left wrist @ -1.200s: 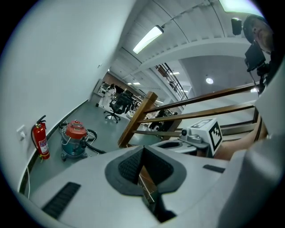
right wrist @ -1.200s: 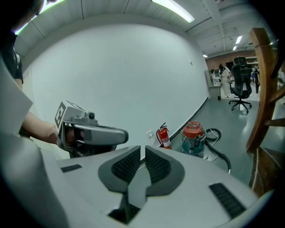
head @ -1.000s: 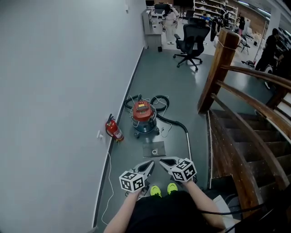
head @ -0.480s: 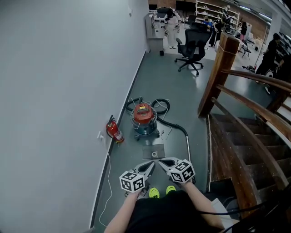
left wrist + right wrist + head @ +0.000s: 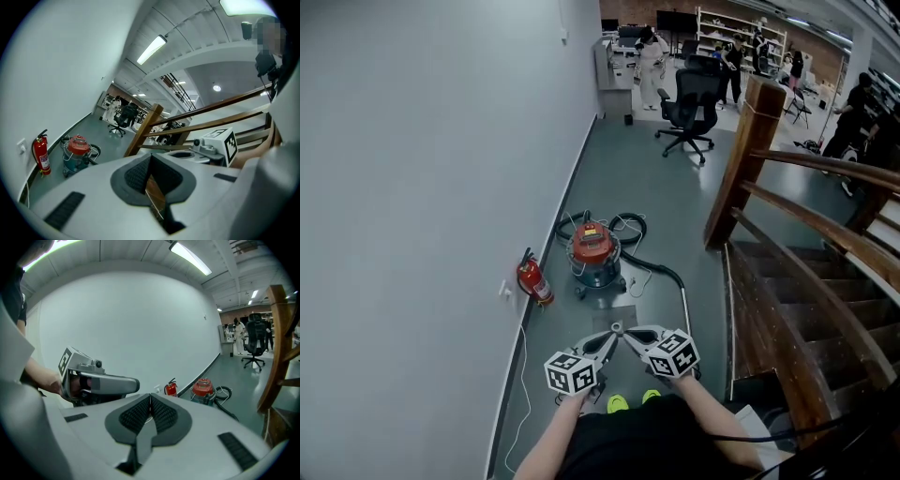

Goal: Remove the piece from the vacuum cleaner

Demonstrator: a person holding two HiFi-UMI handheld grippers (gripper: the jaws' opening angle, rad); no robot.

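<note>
the vacuum cleaner (image 5: 593, 251) stands on the floor by the wall, a fire extinguisher (image 5: 534, 278) just on its wall side. its black hose (image 5: 654, 266) leaves the stair side of the vacuum cleaner and meets a metal tube (image 5: 688, 314) lying on the floor, which runs back toward the person. hose and tube look joined to the vacuum cleaner, so whichever piece the task means seems to sit on the machine.

the left gripper (image 5: 607, 337) and right gripper (image 5: 634, 335) are both closed, pads together with nothing between them. that fits hands carried, not working: they are well short of the vacuum cleaner and can reach none of it. both forearms reach out from the body, and the grippers angle inward, tips almost meeting, aimed slightly downward at the vacuum cleaner.
</note>
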